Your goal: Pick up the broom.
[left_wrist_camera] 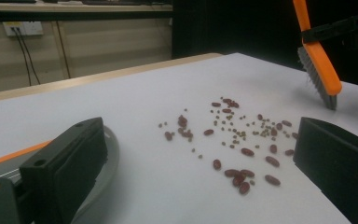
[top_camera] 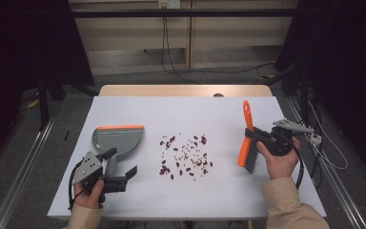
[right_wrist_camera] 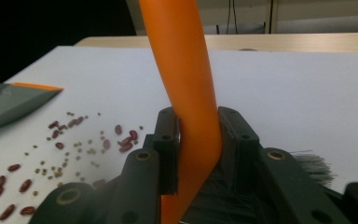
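Note:
A grey dustpan (top_camera: 119, 137) with an orange lip lies at the left of the white table (top_camera: 171, 112). My left gripper (top_camera: 120, 163) is open just behind the pan, its left jaw over the pan's rear (left_wrist_camera: 108, 161). Red beans and small green ones (top_camera: 186, 155) lie scattered mid-table, in front of the left jaws (left_wrist_camera: 240, 140). My right gripper (top_camera: 255, 135) is shut on the orange handle (right_wrist_camera: 182, 70) of a brush (top_camera: 247, 145). The brush is tilted, its dark bristles (left_wrist_camera: 319, 86) pointing down just right of the beans. The dustpan (right_wrist_camera: 9, 100) lies beyond the beans (right_wrist_camera: 74, 149).
A wooden table edge (top_camera: 186, 90) runs along the far side. Metal rails (top_camera: 24, 167) flank the table on the floor. Cables (top_camera: 171, 67) trail down from a wall socket at the back. A cable (top_camera: 326, 155) trails off the right gripper.

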